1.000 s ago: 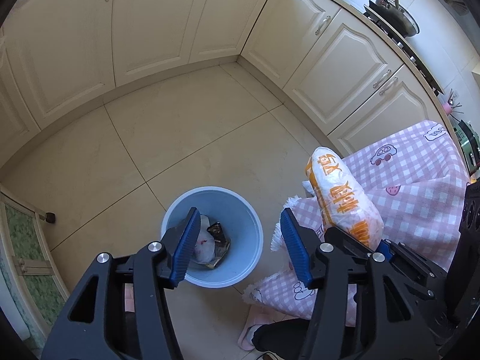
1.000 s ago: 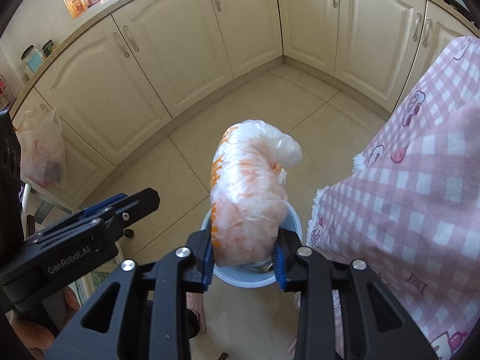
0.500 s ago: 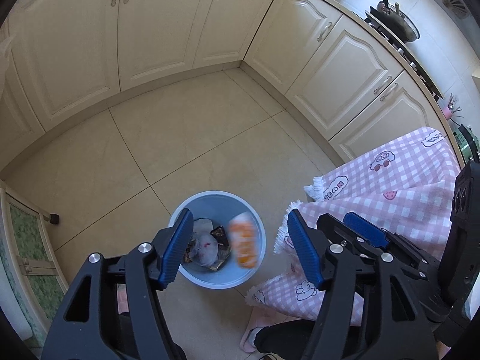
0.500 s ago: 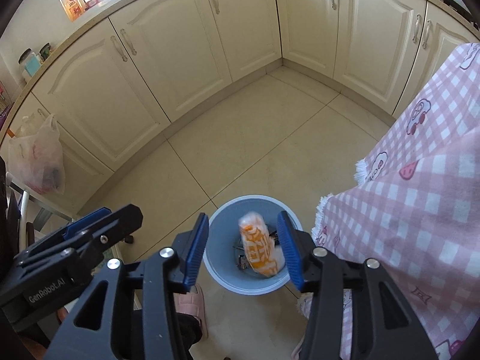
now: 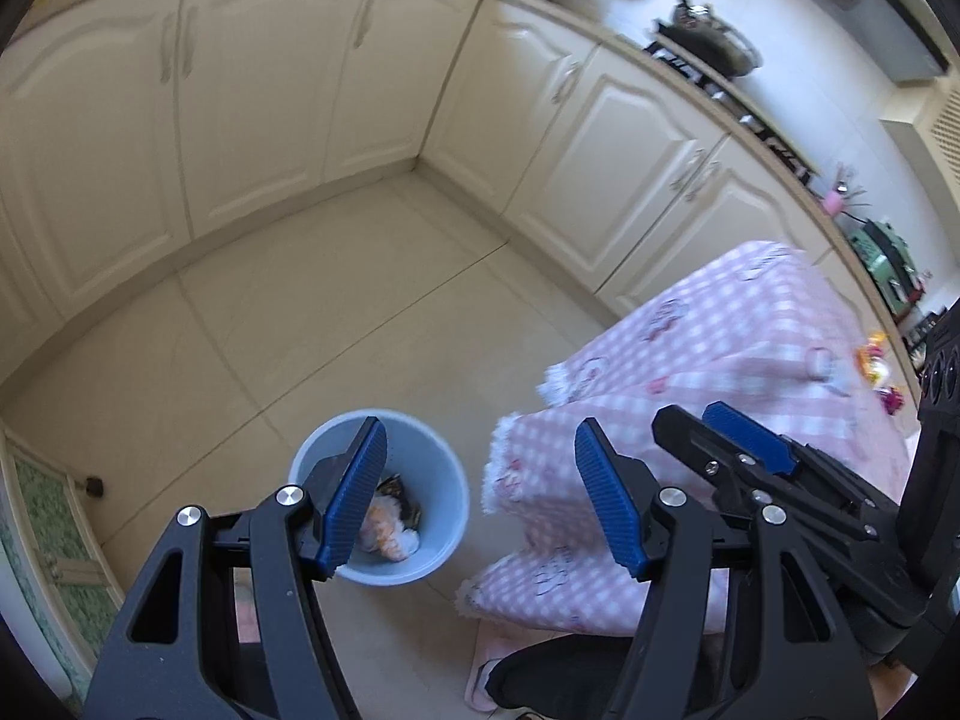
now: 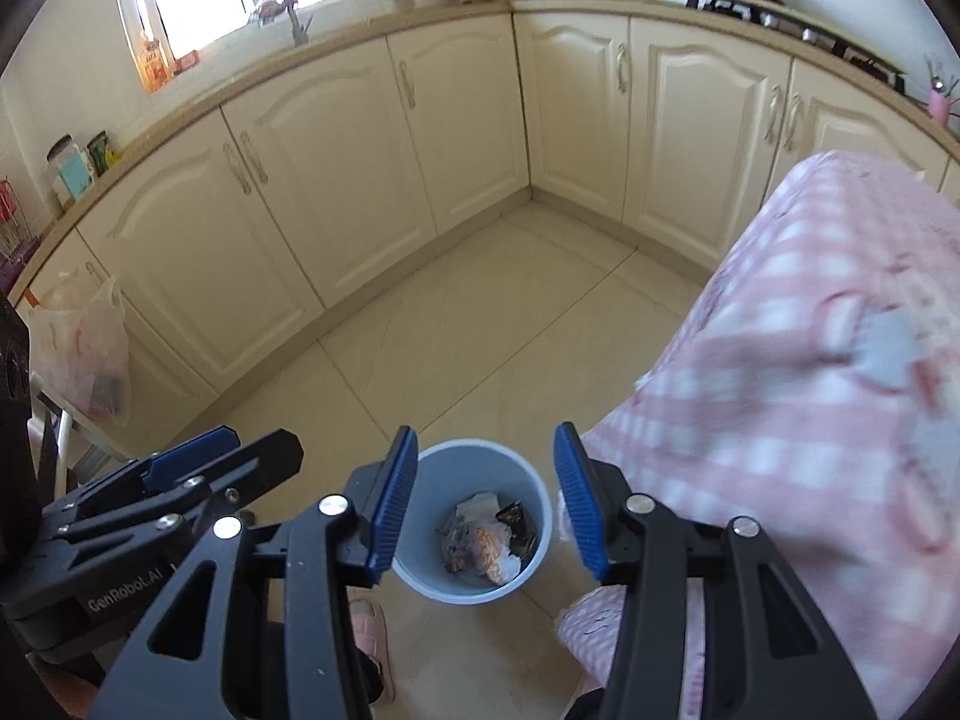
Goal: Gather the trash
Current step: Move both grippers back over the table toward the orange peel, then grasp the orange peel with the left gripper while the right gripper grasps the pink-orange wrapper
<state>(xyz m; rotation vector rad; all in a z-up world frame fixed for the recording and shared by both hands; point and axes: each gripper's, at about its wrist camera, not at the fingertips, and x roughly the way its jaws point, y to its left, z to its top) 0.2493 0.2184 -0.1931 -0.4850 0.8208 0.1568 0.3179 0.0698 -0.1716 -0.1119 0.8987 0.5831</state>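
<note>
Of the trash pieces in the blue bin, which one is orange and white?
The crumpled plastic bag lying on top in the blue bin; the wrappers beside it are dark.

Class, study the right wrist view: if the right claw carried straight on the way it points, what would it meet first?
Probably the blue bin: it lies between the open right claw's fingers, nothing in between, though depth is unclear.

Left gripper (image 5: 477,495) and right gripper (image 6: 486,501): black frames, 2 ribbed blue pads each, silver screws. White "GenRobot.AI" lettering marks the left one's housing. Pink slipper (image 6: 371,642) worn.
</note>
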